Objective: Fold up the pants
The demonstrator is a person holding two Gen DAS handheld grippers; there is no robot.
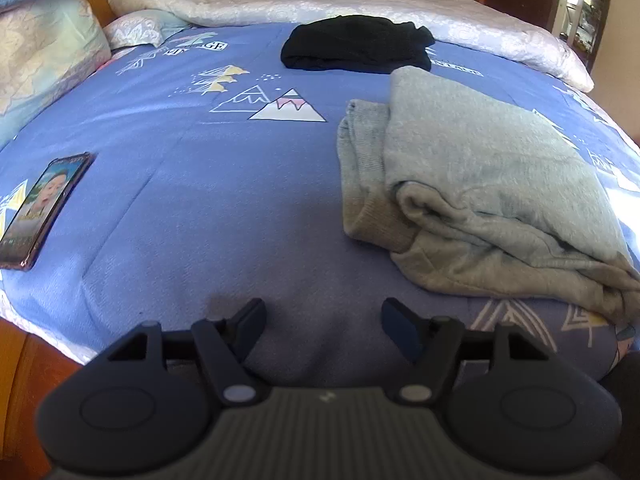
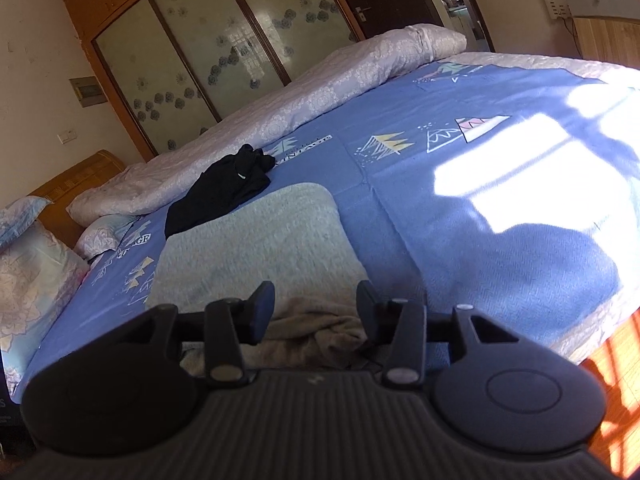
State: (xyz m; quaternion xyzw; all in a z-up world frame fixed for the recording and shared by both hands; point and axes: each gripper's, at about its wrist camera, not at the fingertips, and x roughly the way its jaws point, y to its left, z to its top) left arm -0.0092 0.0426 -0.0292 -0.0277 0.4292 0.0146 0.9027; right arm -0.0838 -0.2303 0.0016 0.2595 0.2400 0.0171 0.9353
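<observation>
Left tool (image 1: 323, 326) spread over bare bed (image 1: 200, 200), pinching nothing; right tool (image 2: 315, 308) parted too, pads clear of cloth, rumpled hem showing between them. Grey pants (image 1: 480, 184) lying folded in a thick bundle near bed's front edge, beside left tool. Black garment (image 1: 356, 44) farther back. Folding seemingly finished, release in hand. Next: perhaps tidy loose hem, or fetch black garment.

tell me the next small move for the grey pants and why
Probably lower the right gripper and close it on the rumpled near edge of the grey pants, to straighten that end. The pants lie folded on the bed, but the near end is bunched; both grippers are open and empty, and the left gripper is over bare sheet.
</observation>
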